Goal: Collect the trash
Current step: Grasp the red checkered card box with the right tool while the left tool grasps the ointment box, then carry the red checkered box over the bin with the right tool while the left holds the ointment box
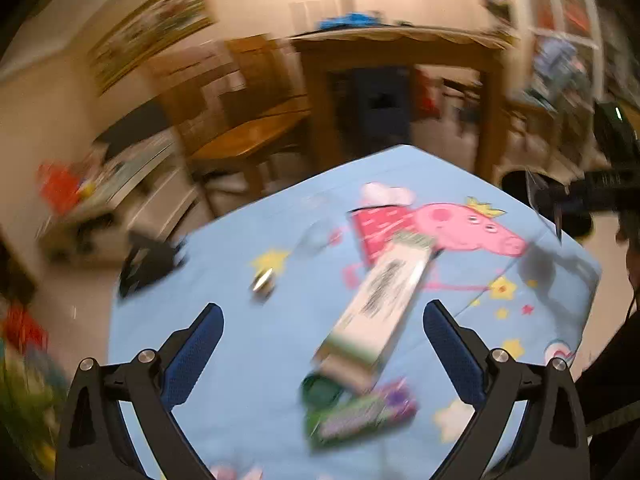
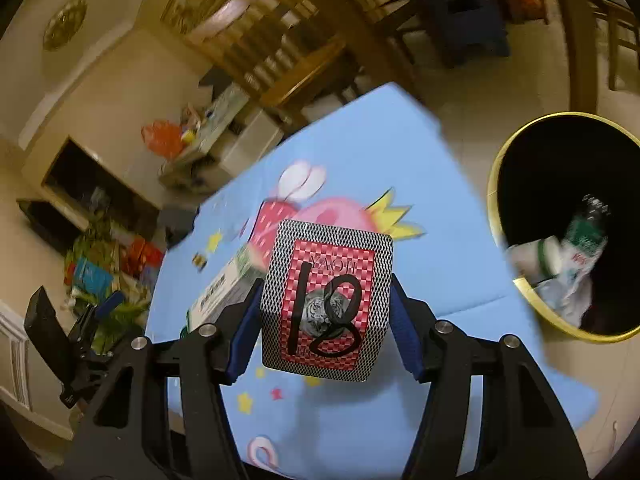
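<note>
1. Your right gripper is clamped on a card box with a red checkered face and "18" written on it; both blue pads press its side walls, so it hangs clear above the blue cartoon tablecloth. I judge it is held high so it can pass over the bin's rim.
2. The black bin with a gold rim stands on the floor just off the table's right edge. It already holds a crumpled plastic bottle and some white wrapping, so this looks like the drop point.
3. Between the held box and the bin lies only bare cloth along the right edge, so nothing stands in the way there.
4. Your left gripper has its jaws wide apart and holds nothing. It hovers over the near edge of the table, probably lining up on the next piece.
5. Trash left on the table: a long white carton lying diagonally near the middle, its near end resting over a green and purple packet by the near edge, and a small blurred object toward the left edge.
6. Because the carton overlaps the packet, I judge the carton should go first.
7. The left view is blurred, so finer contact there cannot be told.
</note>
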Demonstrator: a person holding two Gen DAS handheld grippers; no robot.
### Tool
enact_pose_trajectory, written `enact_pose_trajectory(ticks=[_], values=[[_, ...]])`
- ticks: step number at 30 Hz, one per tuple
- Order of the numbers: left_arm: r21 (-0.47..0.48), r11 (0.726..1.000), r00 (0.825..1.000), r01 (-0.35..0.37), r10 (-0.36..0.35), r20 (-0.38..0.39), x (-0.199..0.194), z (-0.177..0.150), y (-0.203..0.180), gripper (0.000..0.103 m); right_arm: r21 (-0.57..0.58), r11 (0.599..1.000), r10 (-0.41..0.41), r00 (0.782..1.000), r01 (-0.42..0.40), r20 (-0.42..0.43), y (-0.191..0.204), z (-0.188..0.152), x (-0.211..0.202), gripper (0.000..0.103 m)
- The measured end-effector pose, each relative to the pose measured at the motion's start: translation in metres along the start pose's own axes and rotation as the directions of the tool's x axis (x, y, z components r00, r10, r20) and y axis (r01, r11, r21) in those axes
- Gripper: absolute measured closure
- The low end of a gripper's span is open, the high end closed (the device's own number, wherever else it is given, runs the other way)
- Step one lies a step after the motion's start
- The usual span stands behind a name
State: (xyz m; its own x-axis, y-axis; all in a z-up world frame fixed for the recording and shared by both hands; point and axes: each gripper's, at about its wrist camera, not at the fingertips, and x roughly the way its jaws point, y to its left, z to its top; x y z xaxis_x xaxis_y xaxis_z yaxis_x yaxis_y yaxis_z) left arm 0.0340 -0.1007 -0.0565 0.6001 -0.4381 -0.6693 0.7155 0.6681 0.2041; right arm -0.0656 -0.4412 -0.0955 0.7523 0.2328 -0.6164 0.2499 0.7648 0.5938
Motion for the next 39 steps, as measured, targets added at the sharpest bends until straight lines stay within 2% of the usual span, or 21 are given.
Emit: enact_pose_trajectory(ticks=[4,6,7,8,9,11,14,17,19,22,25,28,33,35,39], values=[[0.171,0.983,0.995,0.072,-0.059,-0.079,0.047,0.019,-0.035,0.007,0.011,1.000,-0.012,0.999,0.011,0.052,-0.020,0.008,-0.019,0.045],[0.198,0.974,0.986,0.112,-0.083,-0.147,0.075,0.022,-0.041,0.008,0.022,1.000,-0.010,0.998,0.009,0.066,-0.030,0.009,-0.024,0.045],[0.202,0.970,0.978,0.134,-0.097,-0.184,0.086,0.021,-0.044,0.017,0.029,1.000,-0.012,0.997,0.010,0.076,-0.035,0.009,-0.027,0.045],[0.201,0.968,0.970,0.148,-0.102,-0.221,0.097,0.020,-0.045,0.035,0.035,0.999,-0.014,0.996,0.012,0.083,-0.039,0.008,-0.028,0.045],[0.192,0.966,0.955,0.173,-0.116,-0.274,0.111,0.017,-0.045,0.043,0.043,0.999,-0.014,0.996,0.010,0.091,-0.042,0.007,-0.028,0.045],[0.137,0.971,0.949,0.196,-0.153,-0.274,0.115,0.017,-0.038,0.048,0.059,0.998,-0.007,0.995,0.001,0.104,-0.050,0.006,-0.026,0.045],[0.094,0.979,0.949,0.178,-0.146,-0.280,0.111,0.018,-0.033,0.051,0.083,0.997,-0.001,0.994,-0.008,0.106,-0.055,0.007,-0.018,0.045],[0.050,0.992,0.965,0.115,-0.099,-0.244,0.101,0.021,-0.033,0.052,0.064,0.998,-0.006,0.991,-0.002,0.134,-0.050,0.011,-0.021,0.045],[-0.026,1.000,0.985,0.018,-0.022,-0.171,0.083,0.030,-0.030,0.052,0.033,0.999,-0.022,0.987,0.017,0.162,-0.044,0.012,-0.026,0.045],[-0.156,0.984,0.993,-0.090,0.076,-0.091,0.059,0.041,-0.033,0.052,-0.031,0.997,-0.065,0.978,0.073,0.199,-0.031,0.013,-0.033,0.045],[-0.269,0.960,0.996,-0.075,0.061,-0.058,0.049,0.047,-0.043,0.052,-0.116,0.978,-0.144,0.962,0.174,0.233,-0.015,0.013,-0.037,0.045],[-0.300,0.952,0.998,-0.062,0.051,-0.044,0.045,0.060,-0.063,0.052,-0.153,0.952,-0.221,0.942,0.265,0.254,-0.010,0.021,-0.038,0.045],[-0.276,0.961,0.999,-0.028,0.033,0.014,0.038,0.092,-0.090,0.052,-0.151,0.909,-0.301,0.863,0.388,0.406,-0.005,0.046,-0.068,0.045],[-0.268,0.963,0.999,-0.019,0.028,0.030,0.038,0.100,-0.101,0.052,-0.117,0.905,-0.325,0.842,0.410,0.431,-0.014,0.053,-0.074,0.045],[-0.249,0.968,0.999,-0.006,0.015,0.034,0.044,0.107,-0.117,0.052,-0.075,0.900,-0.364,0.837,0.428,0.409,-0.042,0.054,-0.066,0.045]])
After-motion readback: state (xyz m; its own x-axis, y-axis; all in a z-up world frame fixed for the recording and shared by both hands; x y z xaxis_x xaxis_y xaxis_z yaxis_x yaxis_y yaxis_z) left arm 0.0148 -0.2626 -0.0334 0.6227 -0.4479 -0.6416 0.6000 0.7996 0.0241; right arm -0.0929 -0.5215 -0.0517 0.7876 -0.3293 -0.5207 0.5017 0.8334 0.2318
